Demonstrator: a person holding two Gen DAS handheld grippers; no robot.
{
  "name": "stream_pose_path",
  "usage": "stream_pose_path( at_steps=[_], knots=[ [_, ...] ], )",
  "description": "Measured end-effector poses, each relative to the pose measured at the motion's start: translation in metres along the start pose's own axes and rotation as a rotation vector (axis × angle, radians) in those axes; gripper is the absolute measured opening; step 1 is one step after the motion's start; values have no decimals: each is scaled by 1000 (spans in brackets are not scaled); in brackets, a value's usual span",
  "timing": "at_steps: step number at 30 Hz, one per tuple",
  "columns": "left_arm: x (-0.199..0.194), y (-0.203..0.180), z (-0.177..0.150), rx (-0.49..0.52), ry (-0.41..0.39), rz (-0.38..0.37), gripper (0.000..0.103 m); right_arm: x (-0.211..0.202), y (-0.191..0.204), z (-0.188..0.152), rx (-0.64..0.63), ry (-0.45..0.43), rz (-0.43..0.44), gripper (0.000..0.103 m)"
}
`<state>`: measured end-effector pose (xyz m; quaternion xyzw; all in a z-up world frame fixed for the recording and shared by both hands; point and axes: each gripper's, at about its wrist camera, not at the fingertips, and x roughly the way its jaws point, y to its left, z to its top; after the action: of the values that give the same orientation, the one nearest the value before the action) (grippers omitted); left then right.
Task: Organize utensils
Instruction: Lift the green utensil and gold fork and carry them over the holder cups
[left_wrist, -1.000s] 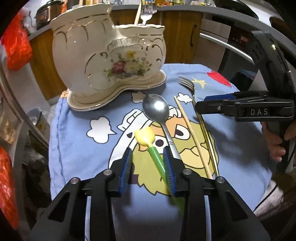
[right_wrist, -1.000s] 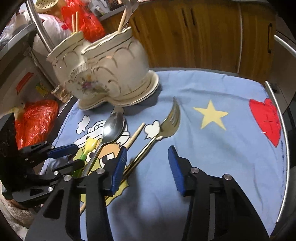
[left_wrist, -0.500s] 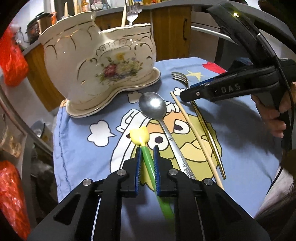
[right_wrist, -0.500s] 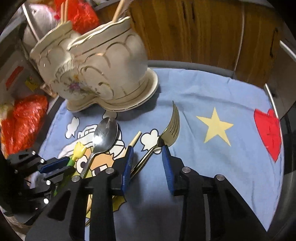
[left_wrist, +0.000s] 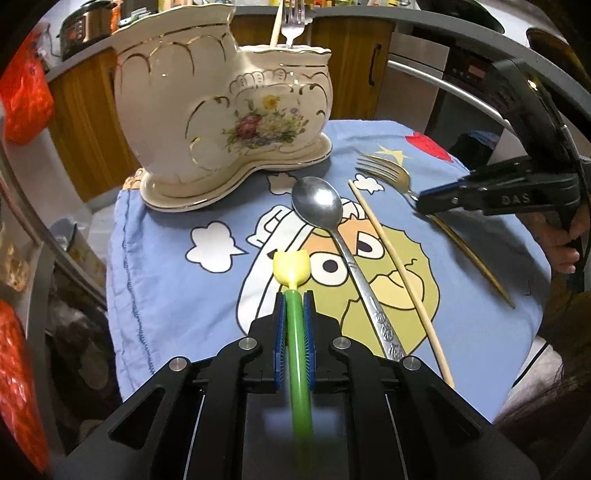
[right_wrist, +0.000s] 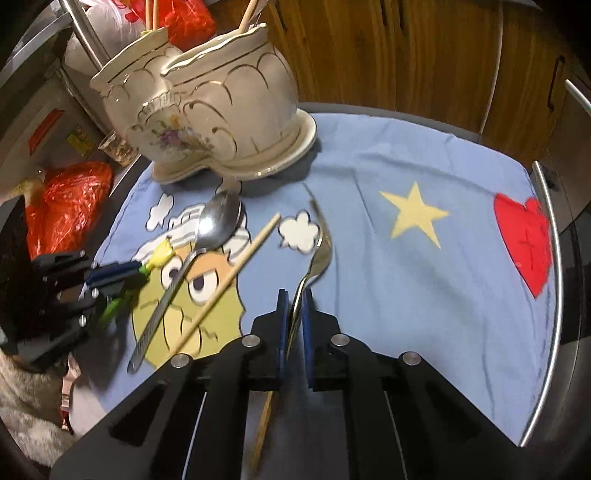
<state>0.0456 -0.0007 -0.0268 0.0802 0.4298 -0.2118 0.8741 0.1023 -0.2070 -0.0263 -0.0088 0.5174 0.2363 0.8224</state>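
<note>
2 slim handles, apparently plastic (left_wrist: 295, 332) and gilt metal (right_wrist: 301, 299).

Spoon (left_wrist: 317, 202) between holder (left_wrist: 236, 122) and chopstick (left_wrist: 399, 275), on cloth (left_wrist: 166, 295)

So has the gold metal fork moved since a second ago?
Yes. The gold metal fork has swung away from the wooden chopstick, toward the yellow star.

"DAS" in pale raised letters on the black side of the right gripper (left_wrist: 421, 201), seen from the left wrist view, no other lettering legible anywhere
</note>
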Motion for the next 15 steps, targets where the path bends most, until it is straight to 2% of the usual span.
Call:
stream_pose_path(
  at_steps=[4, 9, 12, 15],
  knots=[
    [0, -4, -1, 17, 15, 20, 10, 0, 7, -5, -23, 6, -30, 7],
    [0, -5, -1, 22, 35, 18, 10, 4, 8, -7, -49, 5, -47, 14],
    [-1, -9, -2, 33, 46, 11, 14, 5, 9, -8, -58, -8, -51, 14],
    [0, -14, -3, 64, 35, 27, 15, 6, 8, -10, -61, -37, -59, 8]
  ],
)
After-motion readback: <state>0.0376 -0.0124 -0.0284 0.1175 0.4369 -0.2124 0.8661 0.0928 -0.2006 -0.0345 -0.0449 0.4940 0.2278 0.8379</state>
